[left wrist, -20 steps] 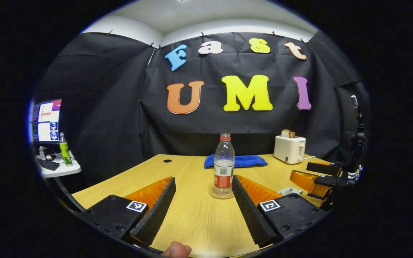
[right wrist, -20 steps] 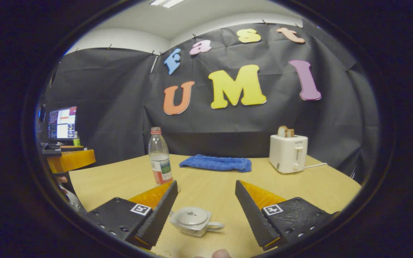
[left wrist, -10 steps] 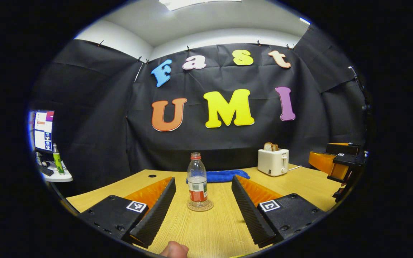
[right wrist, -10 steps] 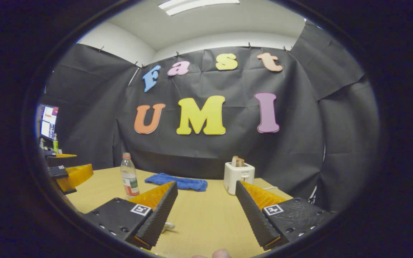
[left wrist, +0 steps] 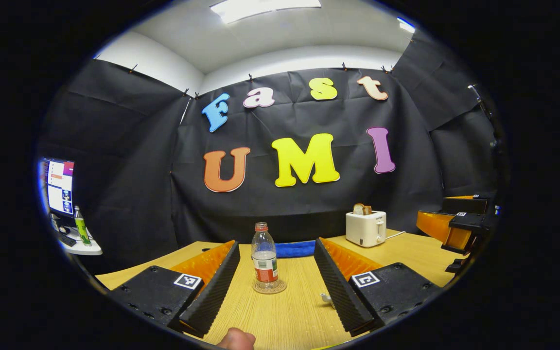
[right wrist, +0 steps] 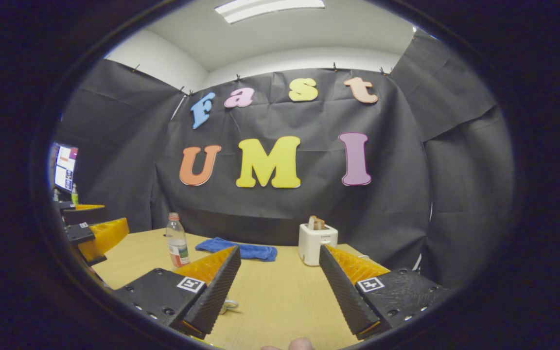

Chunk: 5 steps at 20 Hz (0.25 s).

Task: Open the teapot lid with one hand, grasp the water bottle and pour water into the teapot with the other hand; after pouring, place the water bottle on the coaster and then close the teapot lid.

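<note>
Both grippers spread wide, holding nothing, above the pale wooden table

Left gripper view: left gripper spread; one clear plastic water bottle with a red cap upright on one round coaster, bare wood around it. Right gripper view: right gripper spread; one blue towel, one white toaster near the far edge

**Bottle upright on its coaster, teapot barely seen**

The water bottle is seen standing upright on the round coaster, its red cap screwed on. It is clear plastic, banded by a red and white label, and partly filled with water. Bottle and coaster are set on the wooden table. Of the white teapot, just a small piece is glimpsed low on the table; its lid cannot be made out.
</note>
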{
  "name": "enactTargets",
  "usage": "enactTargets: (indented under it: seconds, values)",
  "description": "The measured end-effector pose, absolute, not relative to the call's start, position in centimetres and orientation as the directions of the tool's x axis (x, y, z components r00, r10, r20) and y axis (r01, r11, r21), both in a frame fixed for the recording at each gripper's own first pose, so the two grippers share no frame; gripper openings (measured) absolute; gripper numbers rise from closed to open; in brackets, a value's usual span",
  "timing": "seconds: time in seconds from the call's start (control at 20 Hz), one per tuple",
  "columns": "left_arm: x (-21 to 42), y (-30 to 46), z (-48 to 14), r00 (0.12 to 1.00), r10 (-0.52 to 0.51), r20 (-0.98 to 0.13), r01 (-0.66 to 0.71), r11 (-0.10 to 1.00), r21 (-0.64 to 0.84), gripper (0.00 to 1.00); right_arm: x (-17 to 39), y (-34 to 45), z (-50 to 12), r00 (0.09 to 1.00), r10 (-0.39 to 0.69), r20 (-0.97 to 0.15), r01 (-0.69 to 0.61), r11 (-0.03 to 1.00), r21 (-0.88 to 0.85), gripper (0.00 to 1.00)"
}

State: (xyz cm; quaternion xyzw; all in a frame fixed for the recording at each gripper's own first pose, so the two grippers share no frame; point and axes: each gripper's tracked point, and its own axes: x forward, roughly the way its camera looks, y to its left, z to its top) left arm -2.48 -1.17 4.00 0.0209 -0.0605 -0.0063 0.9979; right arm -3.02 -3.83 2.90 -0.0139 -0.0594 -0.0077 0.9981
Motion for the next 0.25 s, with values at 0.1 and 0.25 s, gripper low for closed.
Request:
enactTargets:
  seconds: [0.1,0.25]
  values:
    - [-2.51,-1.21,3.78,0.993,-0.019,0.115,0.015,0.999,0.033,0.96,-3.12,-3.51,3.05,0.993,-0.014,0.121,0.017,1.0,-0.023,0.98]
    - [-2.52,-1.34,3.82,0.994,-0.024,0.109,0.022,0.999,0.026,0.96,-3.11,-2.98,2.97,0.994,-0.005,0.113,0.008,1.0,-0.021,0.97]
